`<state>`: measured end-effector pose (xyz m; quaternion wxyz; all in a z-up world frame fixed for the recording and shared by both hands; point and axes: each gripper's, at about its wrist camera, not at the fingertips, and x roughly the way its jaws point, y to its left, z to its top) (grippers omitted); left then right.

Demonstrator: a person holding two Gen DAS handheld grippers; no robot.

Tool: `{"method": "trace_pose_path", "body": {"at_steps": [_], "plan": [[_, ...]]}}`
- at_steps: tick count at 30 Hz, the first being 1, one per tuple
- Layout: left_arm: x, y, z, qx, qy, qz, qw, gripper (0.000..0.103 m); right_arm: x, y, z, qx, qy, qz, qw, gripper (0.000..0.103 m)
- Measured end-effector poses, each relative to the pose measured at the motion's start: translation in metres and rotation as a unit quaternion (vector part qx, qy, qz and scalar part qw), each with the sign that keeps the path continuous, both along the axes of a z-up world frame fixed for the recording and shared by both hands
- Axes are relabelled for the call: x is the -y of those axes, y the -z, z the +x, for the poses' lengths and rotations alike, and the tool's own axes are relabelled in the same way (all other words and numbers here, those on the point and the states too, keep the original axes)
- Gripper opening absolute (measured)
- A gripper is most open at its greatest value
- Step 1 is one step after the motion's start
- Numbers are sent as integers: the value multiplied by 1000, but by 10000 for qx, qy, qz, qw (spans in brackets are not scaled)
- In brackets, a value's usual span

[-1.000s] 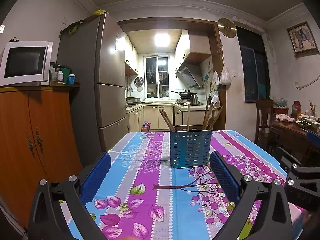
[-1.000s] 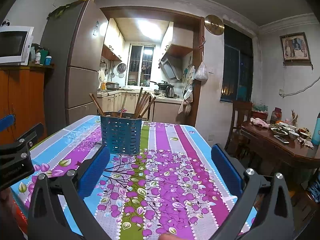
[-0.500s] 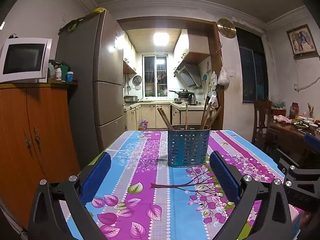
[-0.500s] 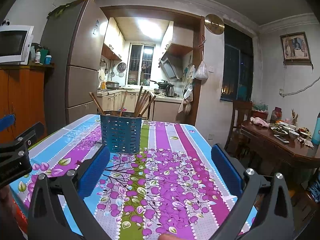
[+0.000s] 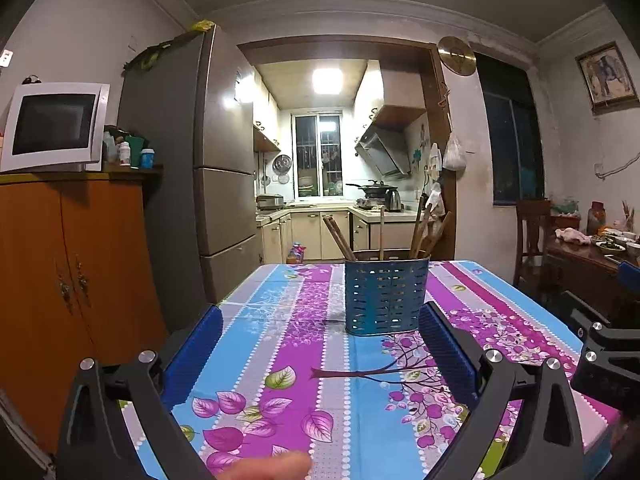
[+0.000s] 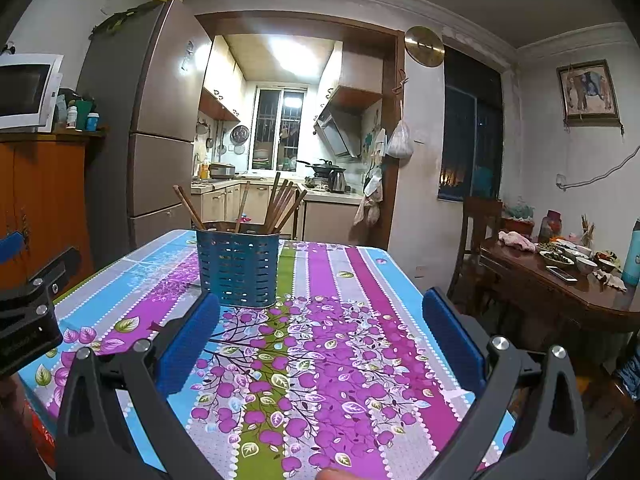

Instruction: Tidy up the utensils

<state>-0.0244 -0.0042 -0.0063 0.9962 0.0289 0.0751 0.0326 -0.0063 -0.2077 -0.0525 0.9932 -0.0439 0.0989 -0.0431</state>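
Note:
A blue perforated utensil holder [image 5: 386, 296] stands upright on the floral tablecloth [image 5: 312, 344] and holds several wooden chopsticks [image 5: 420, 228]. It also shows in the right wrist view [image 6: 238, 270], with the chopsticks [image 6: 280, 204] leaning in it. My left gripper [image 5: 320, 344] is open and empty, held above the near part of the table, short of the holder. My right gripper [image 6: 320, 332] is open and empty, to the right of the holder. Each gripper shows at the edge of the other's view.
An orange cabinet [image 5: 60, 280] with a microwave [image 5: 52, 126] and a tall fridge [image 5: 192, 184] stand to the left. A dark wooden table [image 6: 560, 292] with dishes and a chair [image 6: 480, 236] stand to the right. The kitchen lies beyond the doorway.
Both grippers stay open and empty. The left view has tilted up slightly, so the holder sits a little lower and smaller in frame. The right view is almost unchanged.

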Motion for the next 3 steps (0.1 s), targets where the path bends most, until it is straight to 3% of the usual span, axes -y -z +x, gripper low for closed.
{"method": "trace_pose_path", "body": {"at_steps": [3], "plan": [[-1, 1, 1, -21, -45, 11, 10000, 98, 0, 0, 0, -9, 7, 1, 10000, 98]]}}
